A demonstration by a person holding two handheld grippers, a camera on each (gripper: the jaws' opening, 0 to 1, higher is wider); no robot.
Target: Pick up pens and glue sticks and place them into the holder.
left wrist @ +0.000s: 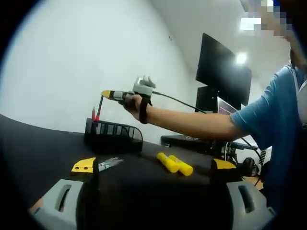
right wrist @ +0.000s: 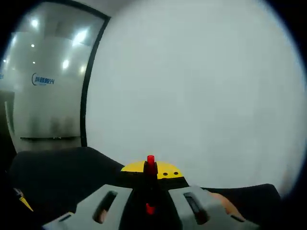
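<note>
White wall, black tabletop (left wrist: 43,153): up front the left gripper (left wrist: 154,179) sits spread wide and empty, two yellow plastic glue sticks (left wrist: 174,164) lying beyond. Further off, the right gripper (left wrist: 106,94) clenches a red-capped black pen (right wrist: 150,184) above the black mesh holder (left wrist: 114,136); my read, it's the drop-in step, needing a lowering, then release.

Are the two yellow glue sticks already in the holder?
No, both glue sticks lie on the black table, to the right of the holder.
</note>
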